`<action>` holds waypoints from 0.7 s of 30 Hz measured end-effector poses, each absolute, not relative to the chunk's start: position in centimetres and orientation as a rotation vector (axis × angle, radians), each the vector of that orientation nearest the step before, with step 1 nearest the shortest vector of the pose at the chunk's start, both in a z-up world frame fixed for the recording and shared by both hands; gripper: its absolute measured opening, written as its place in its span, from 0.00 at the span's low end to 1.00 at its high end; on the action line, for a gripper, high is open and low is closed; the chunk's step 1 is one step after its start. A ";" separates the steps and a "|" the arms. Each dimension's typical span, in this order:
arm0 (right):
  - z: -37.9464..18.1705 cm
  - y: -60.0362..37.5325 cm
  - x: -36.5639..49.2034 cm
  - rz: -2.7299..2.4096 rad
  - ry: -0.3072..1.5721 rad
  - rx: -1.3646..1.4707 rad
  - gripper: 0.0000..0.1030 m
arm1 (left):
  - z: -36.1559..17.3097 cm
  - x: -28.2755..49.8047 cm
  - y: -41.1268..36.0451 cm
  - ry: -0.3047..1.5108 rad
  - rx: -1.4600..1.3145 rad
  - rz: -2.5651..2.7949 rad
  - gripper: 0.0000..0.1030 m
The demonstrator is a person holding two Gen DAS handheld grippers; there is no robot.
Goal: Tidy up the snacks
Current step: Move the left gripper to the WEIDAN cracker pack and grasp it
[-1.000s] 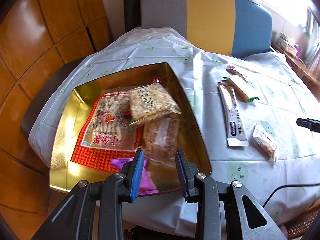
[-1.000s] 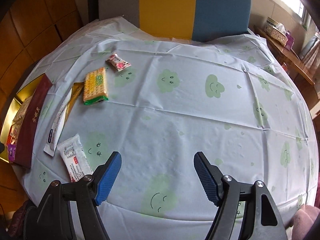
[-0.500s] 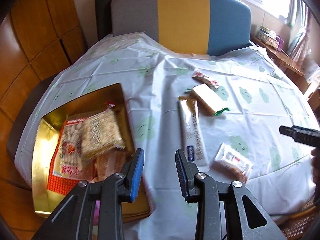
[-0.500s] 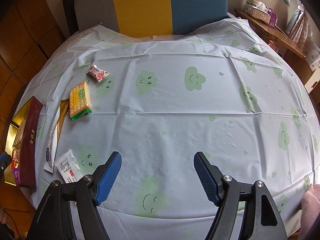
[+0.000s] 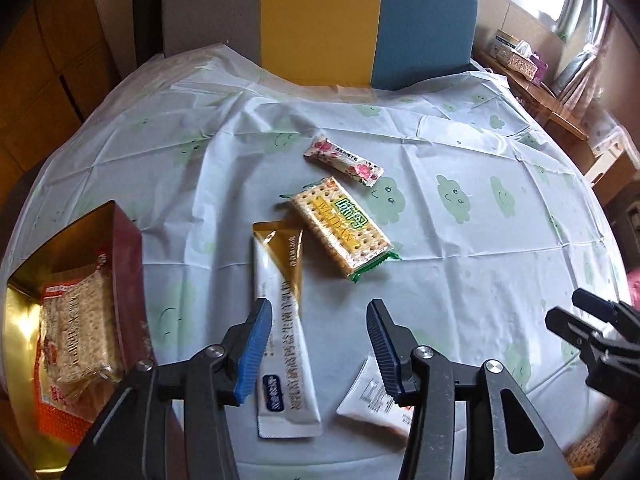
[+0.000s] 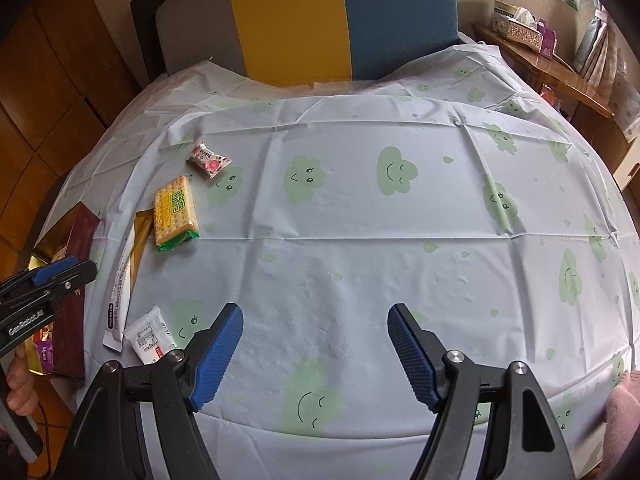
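Note:
My left gripper (image 5: 318, 320) hovers over the tablecloth with its jaws opening and nothing pressed between them. A long white and gold sachet (image 5: 284, 332) lies under its left finger. A small white packet (image 5: 372, 404) is partly hidden behind the right finger. Farther off lie a yellow cracker packet (image 5: 340, 228) and a floral candy (image 5: 344, 158). The gold tin (image 5: 24, 300) with bagged snacks sits at the left. My right gripper (image 6: 316, 332) stands open over bare cloth, with the cracker packet (image 6: 175, 212), candy (image 6: 209, 159), sachet (image 6: 120, 292) and white packet (image 6: 150, 338) to its left.
A chair (image 5: 320, 20) with a grey, yellow and blue back stands behind the round table. A wooden shelf with a tissue box (image 5: 516, 52) is at the far right. Wooden panels line the left wall. The tin's dark red wall (image 6: 74, 312) stands near the table's left edge.
My left gripper has swung right, from above the gold tin to above the sachet and white packet, and its jaws have widened. The right gripper has rolled a little in place.

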State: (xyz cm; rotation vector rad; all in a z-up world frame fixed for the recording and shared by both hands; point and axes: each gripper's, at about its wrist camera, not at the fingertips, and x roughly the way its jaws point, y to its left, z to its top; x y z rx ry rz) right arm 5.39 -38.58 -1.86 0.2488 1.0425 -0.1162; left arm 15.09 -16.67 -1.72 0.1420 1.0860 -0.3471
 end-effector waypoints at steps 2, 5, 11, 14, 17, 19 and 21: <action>-1.7 -38.6 5.4 -0.105 1.039 0.254 0.74 | -2.5 16.4 -17.5 1.115 0.114 -0.350 0.53; -1.7 -38.6 5.4 -0.093 1.038 0.267 0.74 | -3.4 18.2 -18.6 1.146 0.066 -0.358 0.55; -1.6 -38.6 5.5 -0.072 1.037 0.288 0.74 | -4.8 21.3 -20.0 1.175 0.025 -0.340 0.61; -1.5 -38.5 5.5 -0.058 1.035 0.296 0.74 | -5.3 22.4 -20.6 1.180 0.019 -0.326 0.61; -1.6 -38.4 5.6 -0.046 1.042 0.303 0.74 | -5.8 23.2 -21.0 1.189 0.021 -0.309 0.63; -1.6 -38.3 5.6 -0.039 1.042 0.305 0.74 | -6.1 23.6 -21.3 1.186 0.038 -0.302 0.64; -1.6 -38.2 5.6 -0.033 1.043 0.307 0.74 | -6.6 23.9 -21.8 1.187 0.065 -0.301 0.64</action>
